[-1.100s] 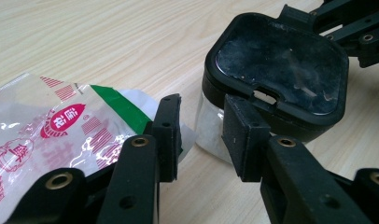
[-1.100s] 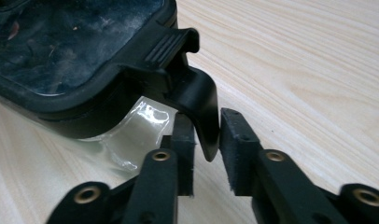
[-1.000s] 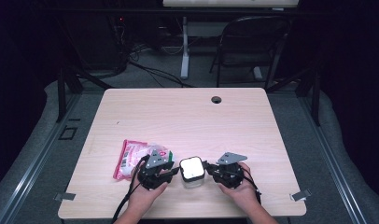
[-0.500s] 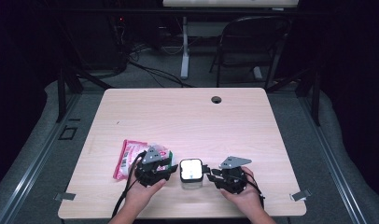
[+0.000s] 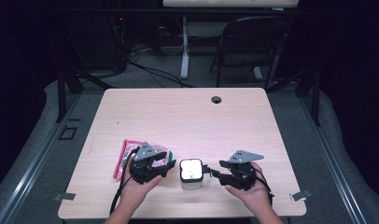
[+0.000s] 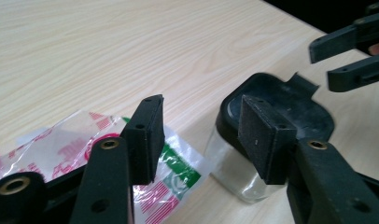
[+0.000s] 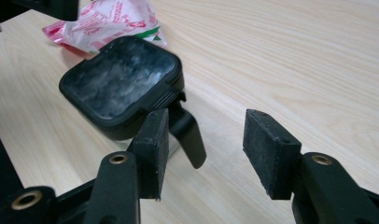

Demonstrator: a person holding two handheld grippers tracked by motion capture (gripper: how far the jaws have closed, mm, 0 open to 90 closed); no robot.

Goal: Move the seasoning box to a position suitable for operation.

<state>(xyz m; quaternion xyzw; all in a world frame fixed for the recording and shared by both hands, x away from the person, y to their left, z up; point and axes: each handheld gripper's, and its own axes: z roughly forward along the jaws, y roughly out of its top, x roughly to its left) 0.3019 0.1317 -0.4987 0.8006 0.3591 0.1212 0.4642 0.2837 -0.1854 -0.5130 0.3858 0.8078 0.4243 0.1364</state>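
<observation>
Since a second ago both hands have drawn back from the small clear square jar with a black flip-tab lid (image 5: 191,174), jaws just opening. The left hand-held gripper (image 5: 168,164) at its 9 o'clock and the right hand-held gripper (image 5: 212,171) at 3 o'clock stand wide, holding nothing. The jar looks light, rigid and slick-walled; grip across its flat sides below the lid.

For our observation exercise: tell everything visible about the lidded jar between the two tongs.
The jar is small and square with rounded corners: clear walls, as of glass or plastic, and a glossy black lid with a flap on one side. It stands upright, shut, on the table, beside a red-and-white packet. Nothing grips it.
</observation>
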